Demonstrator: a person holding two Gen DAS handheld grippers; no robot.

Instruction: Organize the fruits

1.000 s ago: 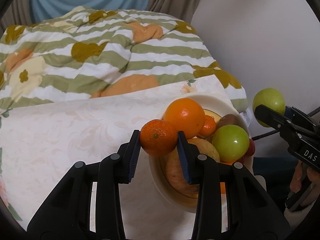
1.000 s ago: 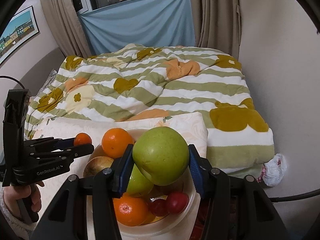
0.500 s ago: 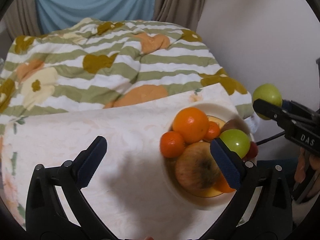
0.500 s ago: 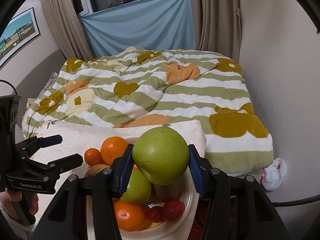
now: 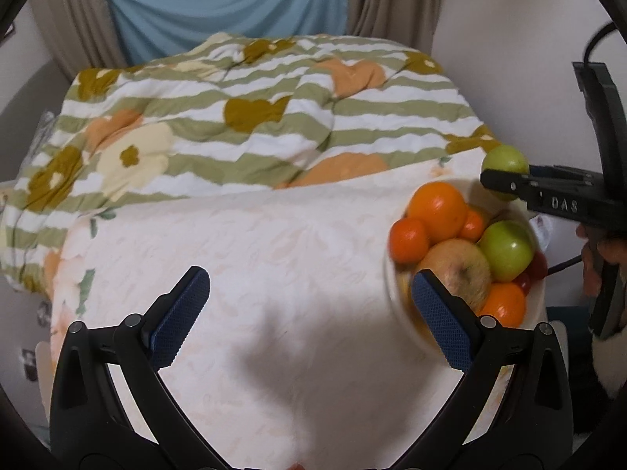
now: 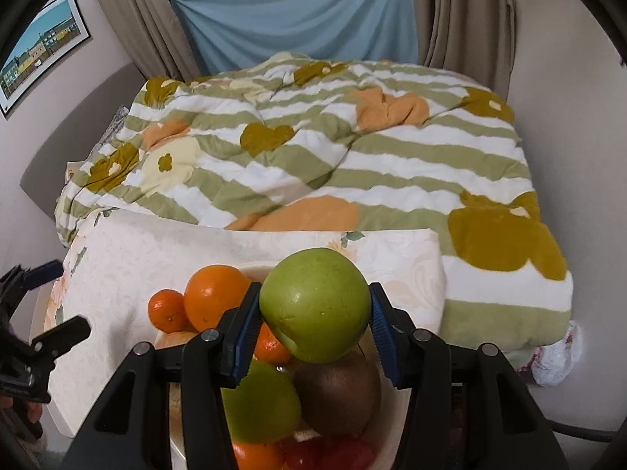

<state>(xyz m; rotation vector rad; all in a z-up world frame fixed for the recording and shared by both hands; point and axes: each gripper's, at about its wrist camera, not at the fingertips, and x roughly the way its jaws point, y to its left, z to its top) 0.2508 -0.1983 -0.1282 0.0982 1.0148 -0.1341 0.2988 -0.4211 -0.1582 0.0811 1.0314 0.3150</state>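
My right claw (image 6: 313, 329) is clamped on a green apple (image 6: 315, 309), both blue pads pressed to its sides, and it hangs just above the fruit bowl (image 6: 395, 431). Directly beneath it in the right wrist view lie a second green apple (image 6: 260, 405) at 7 o'clock and a brown kiwi (image 6: 339, 393) at 5 o'clock, with small red fruits (image 6: 333, 454) at the near rim. Further into the bowl, at 10 o'clock from the held apple, sit a large orange (image 6: 213, 297) and a small mandarin (image 6: 168, 309) touching it.

My left claw (image 5: 309, 313) stands wide open with nothing between its pads, over the pale floral cloth (image 5: 254, 266) covering the table. In that view the bowl (image 5: 392, 290) lies at 3 o'clock, its rim blurred; the right pad overlaps a yellowish apple (image 5: 456, 270). Around that apple are the mandarin (image 5: 407, 239), the large orange (image 5: 437, 205), the second green apple (image 5: 507, 248) and another orange (image 5: 503, 303) nearer the rim. At 2 o'clock, the held apple (image 5: 503, 166) peeks above my right claw (image 5: 505, 184), with my hand (image 5: 595, 258) on the handle below.

Beyond the table, at 12 o'clock, lies a bed under a green-striped floral quilt (image 6: 333, 149), then a blue sheet (image 6: 305, 15) hung between beige curtains (image 6: 466, 19). A framed picture (image 6: 39, 51) hangs at 10 o'clock.
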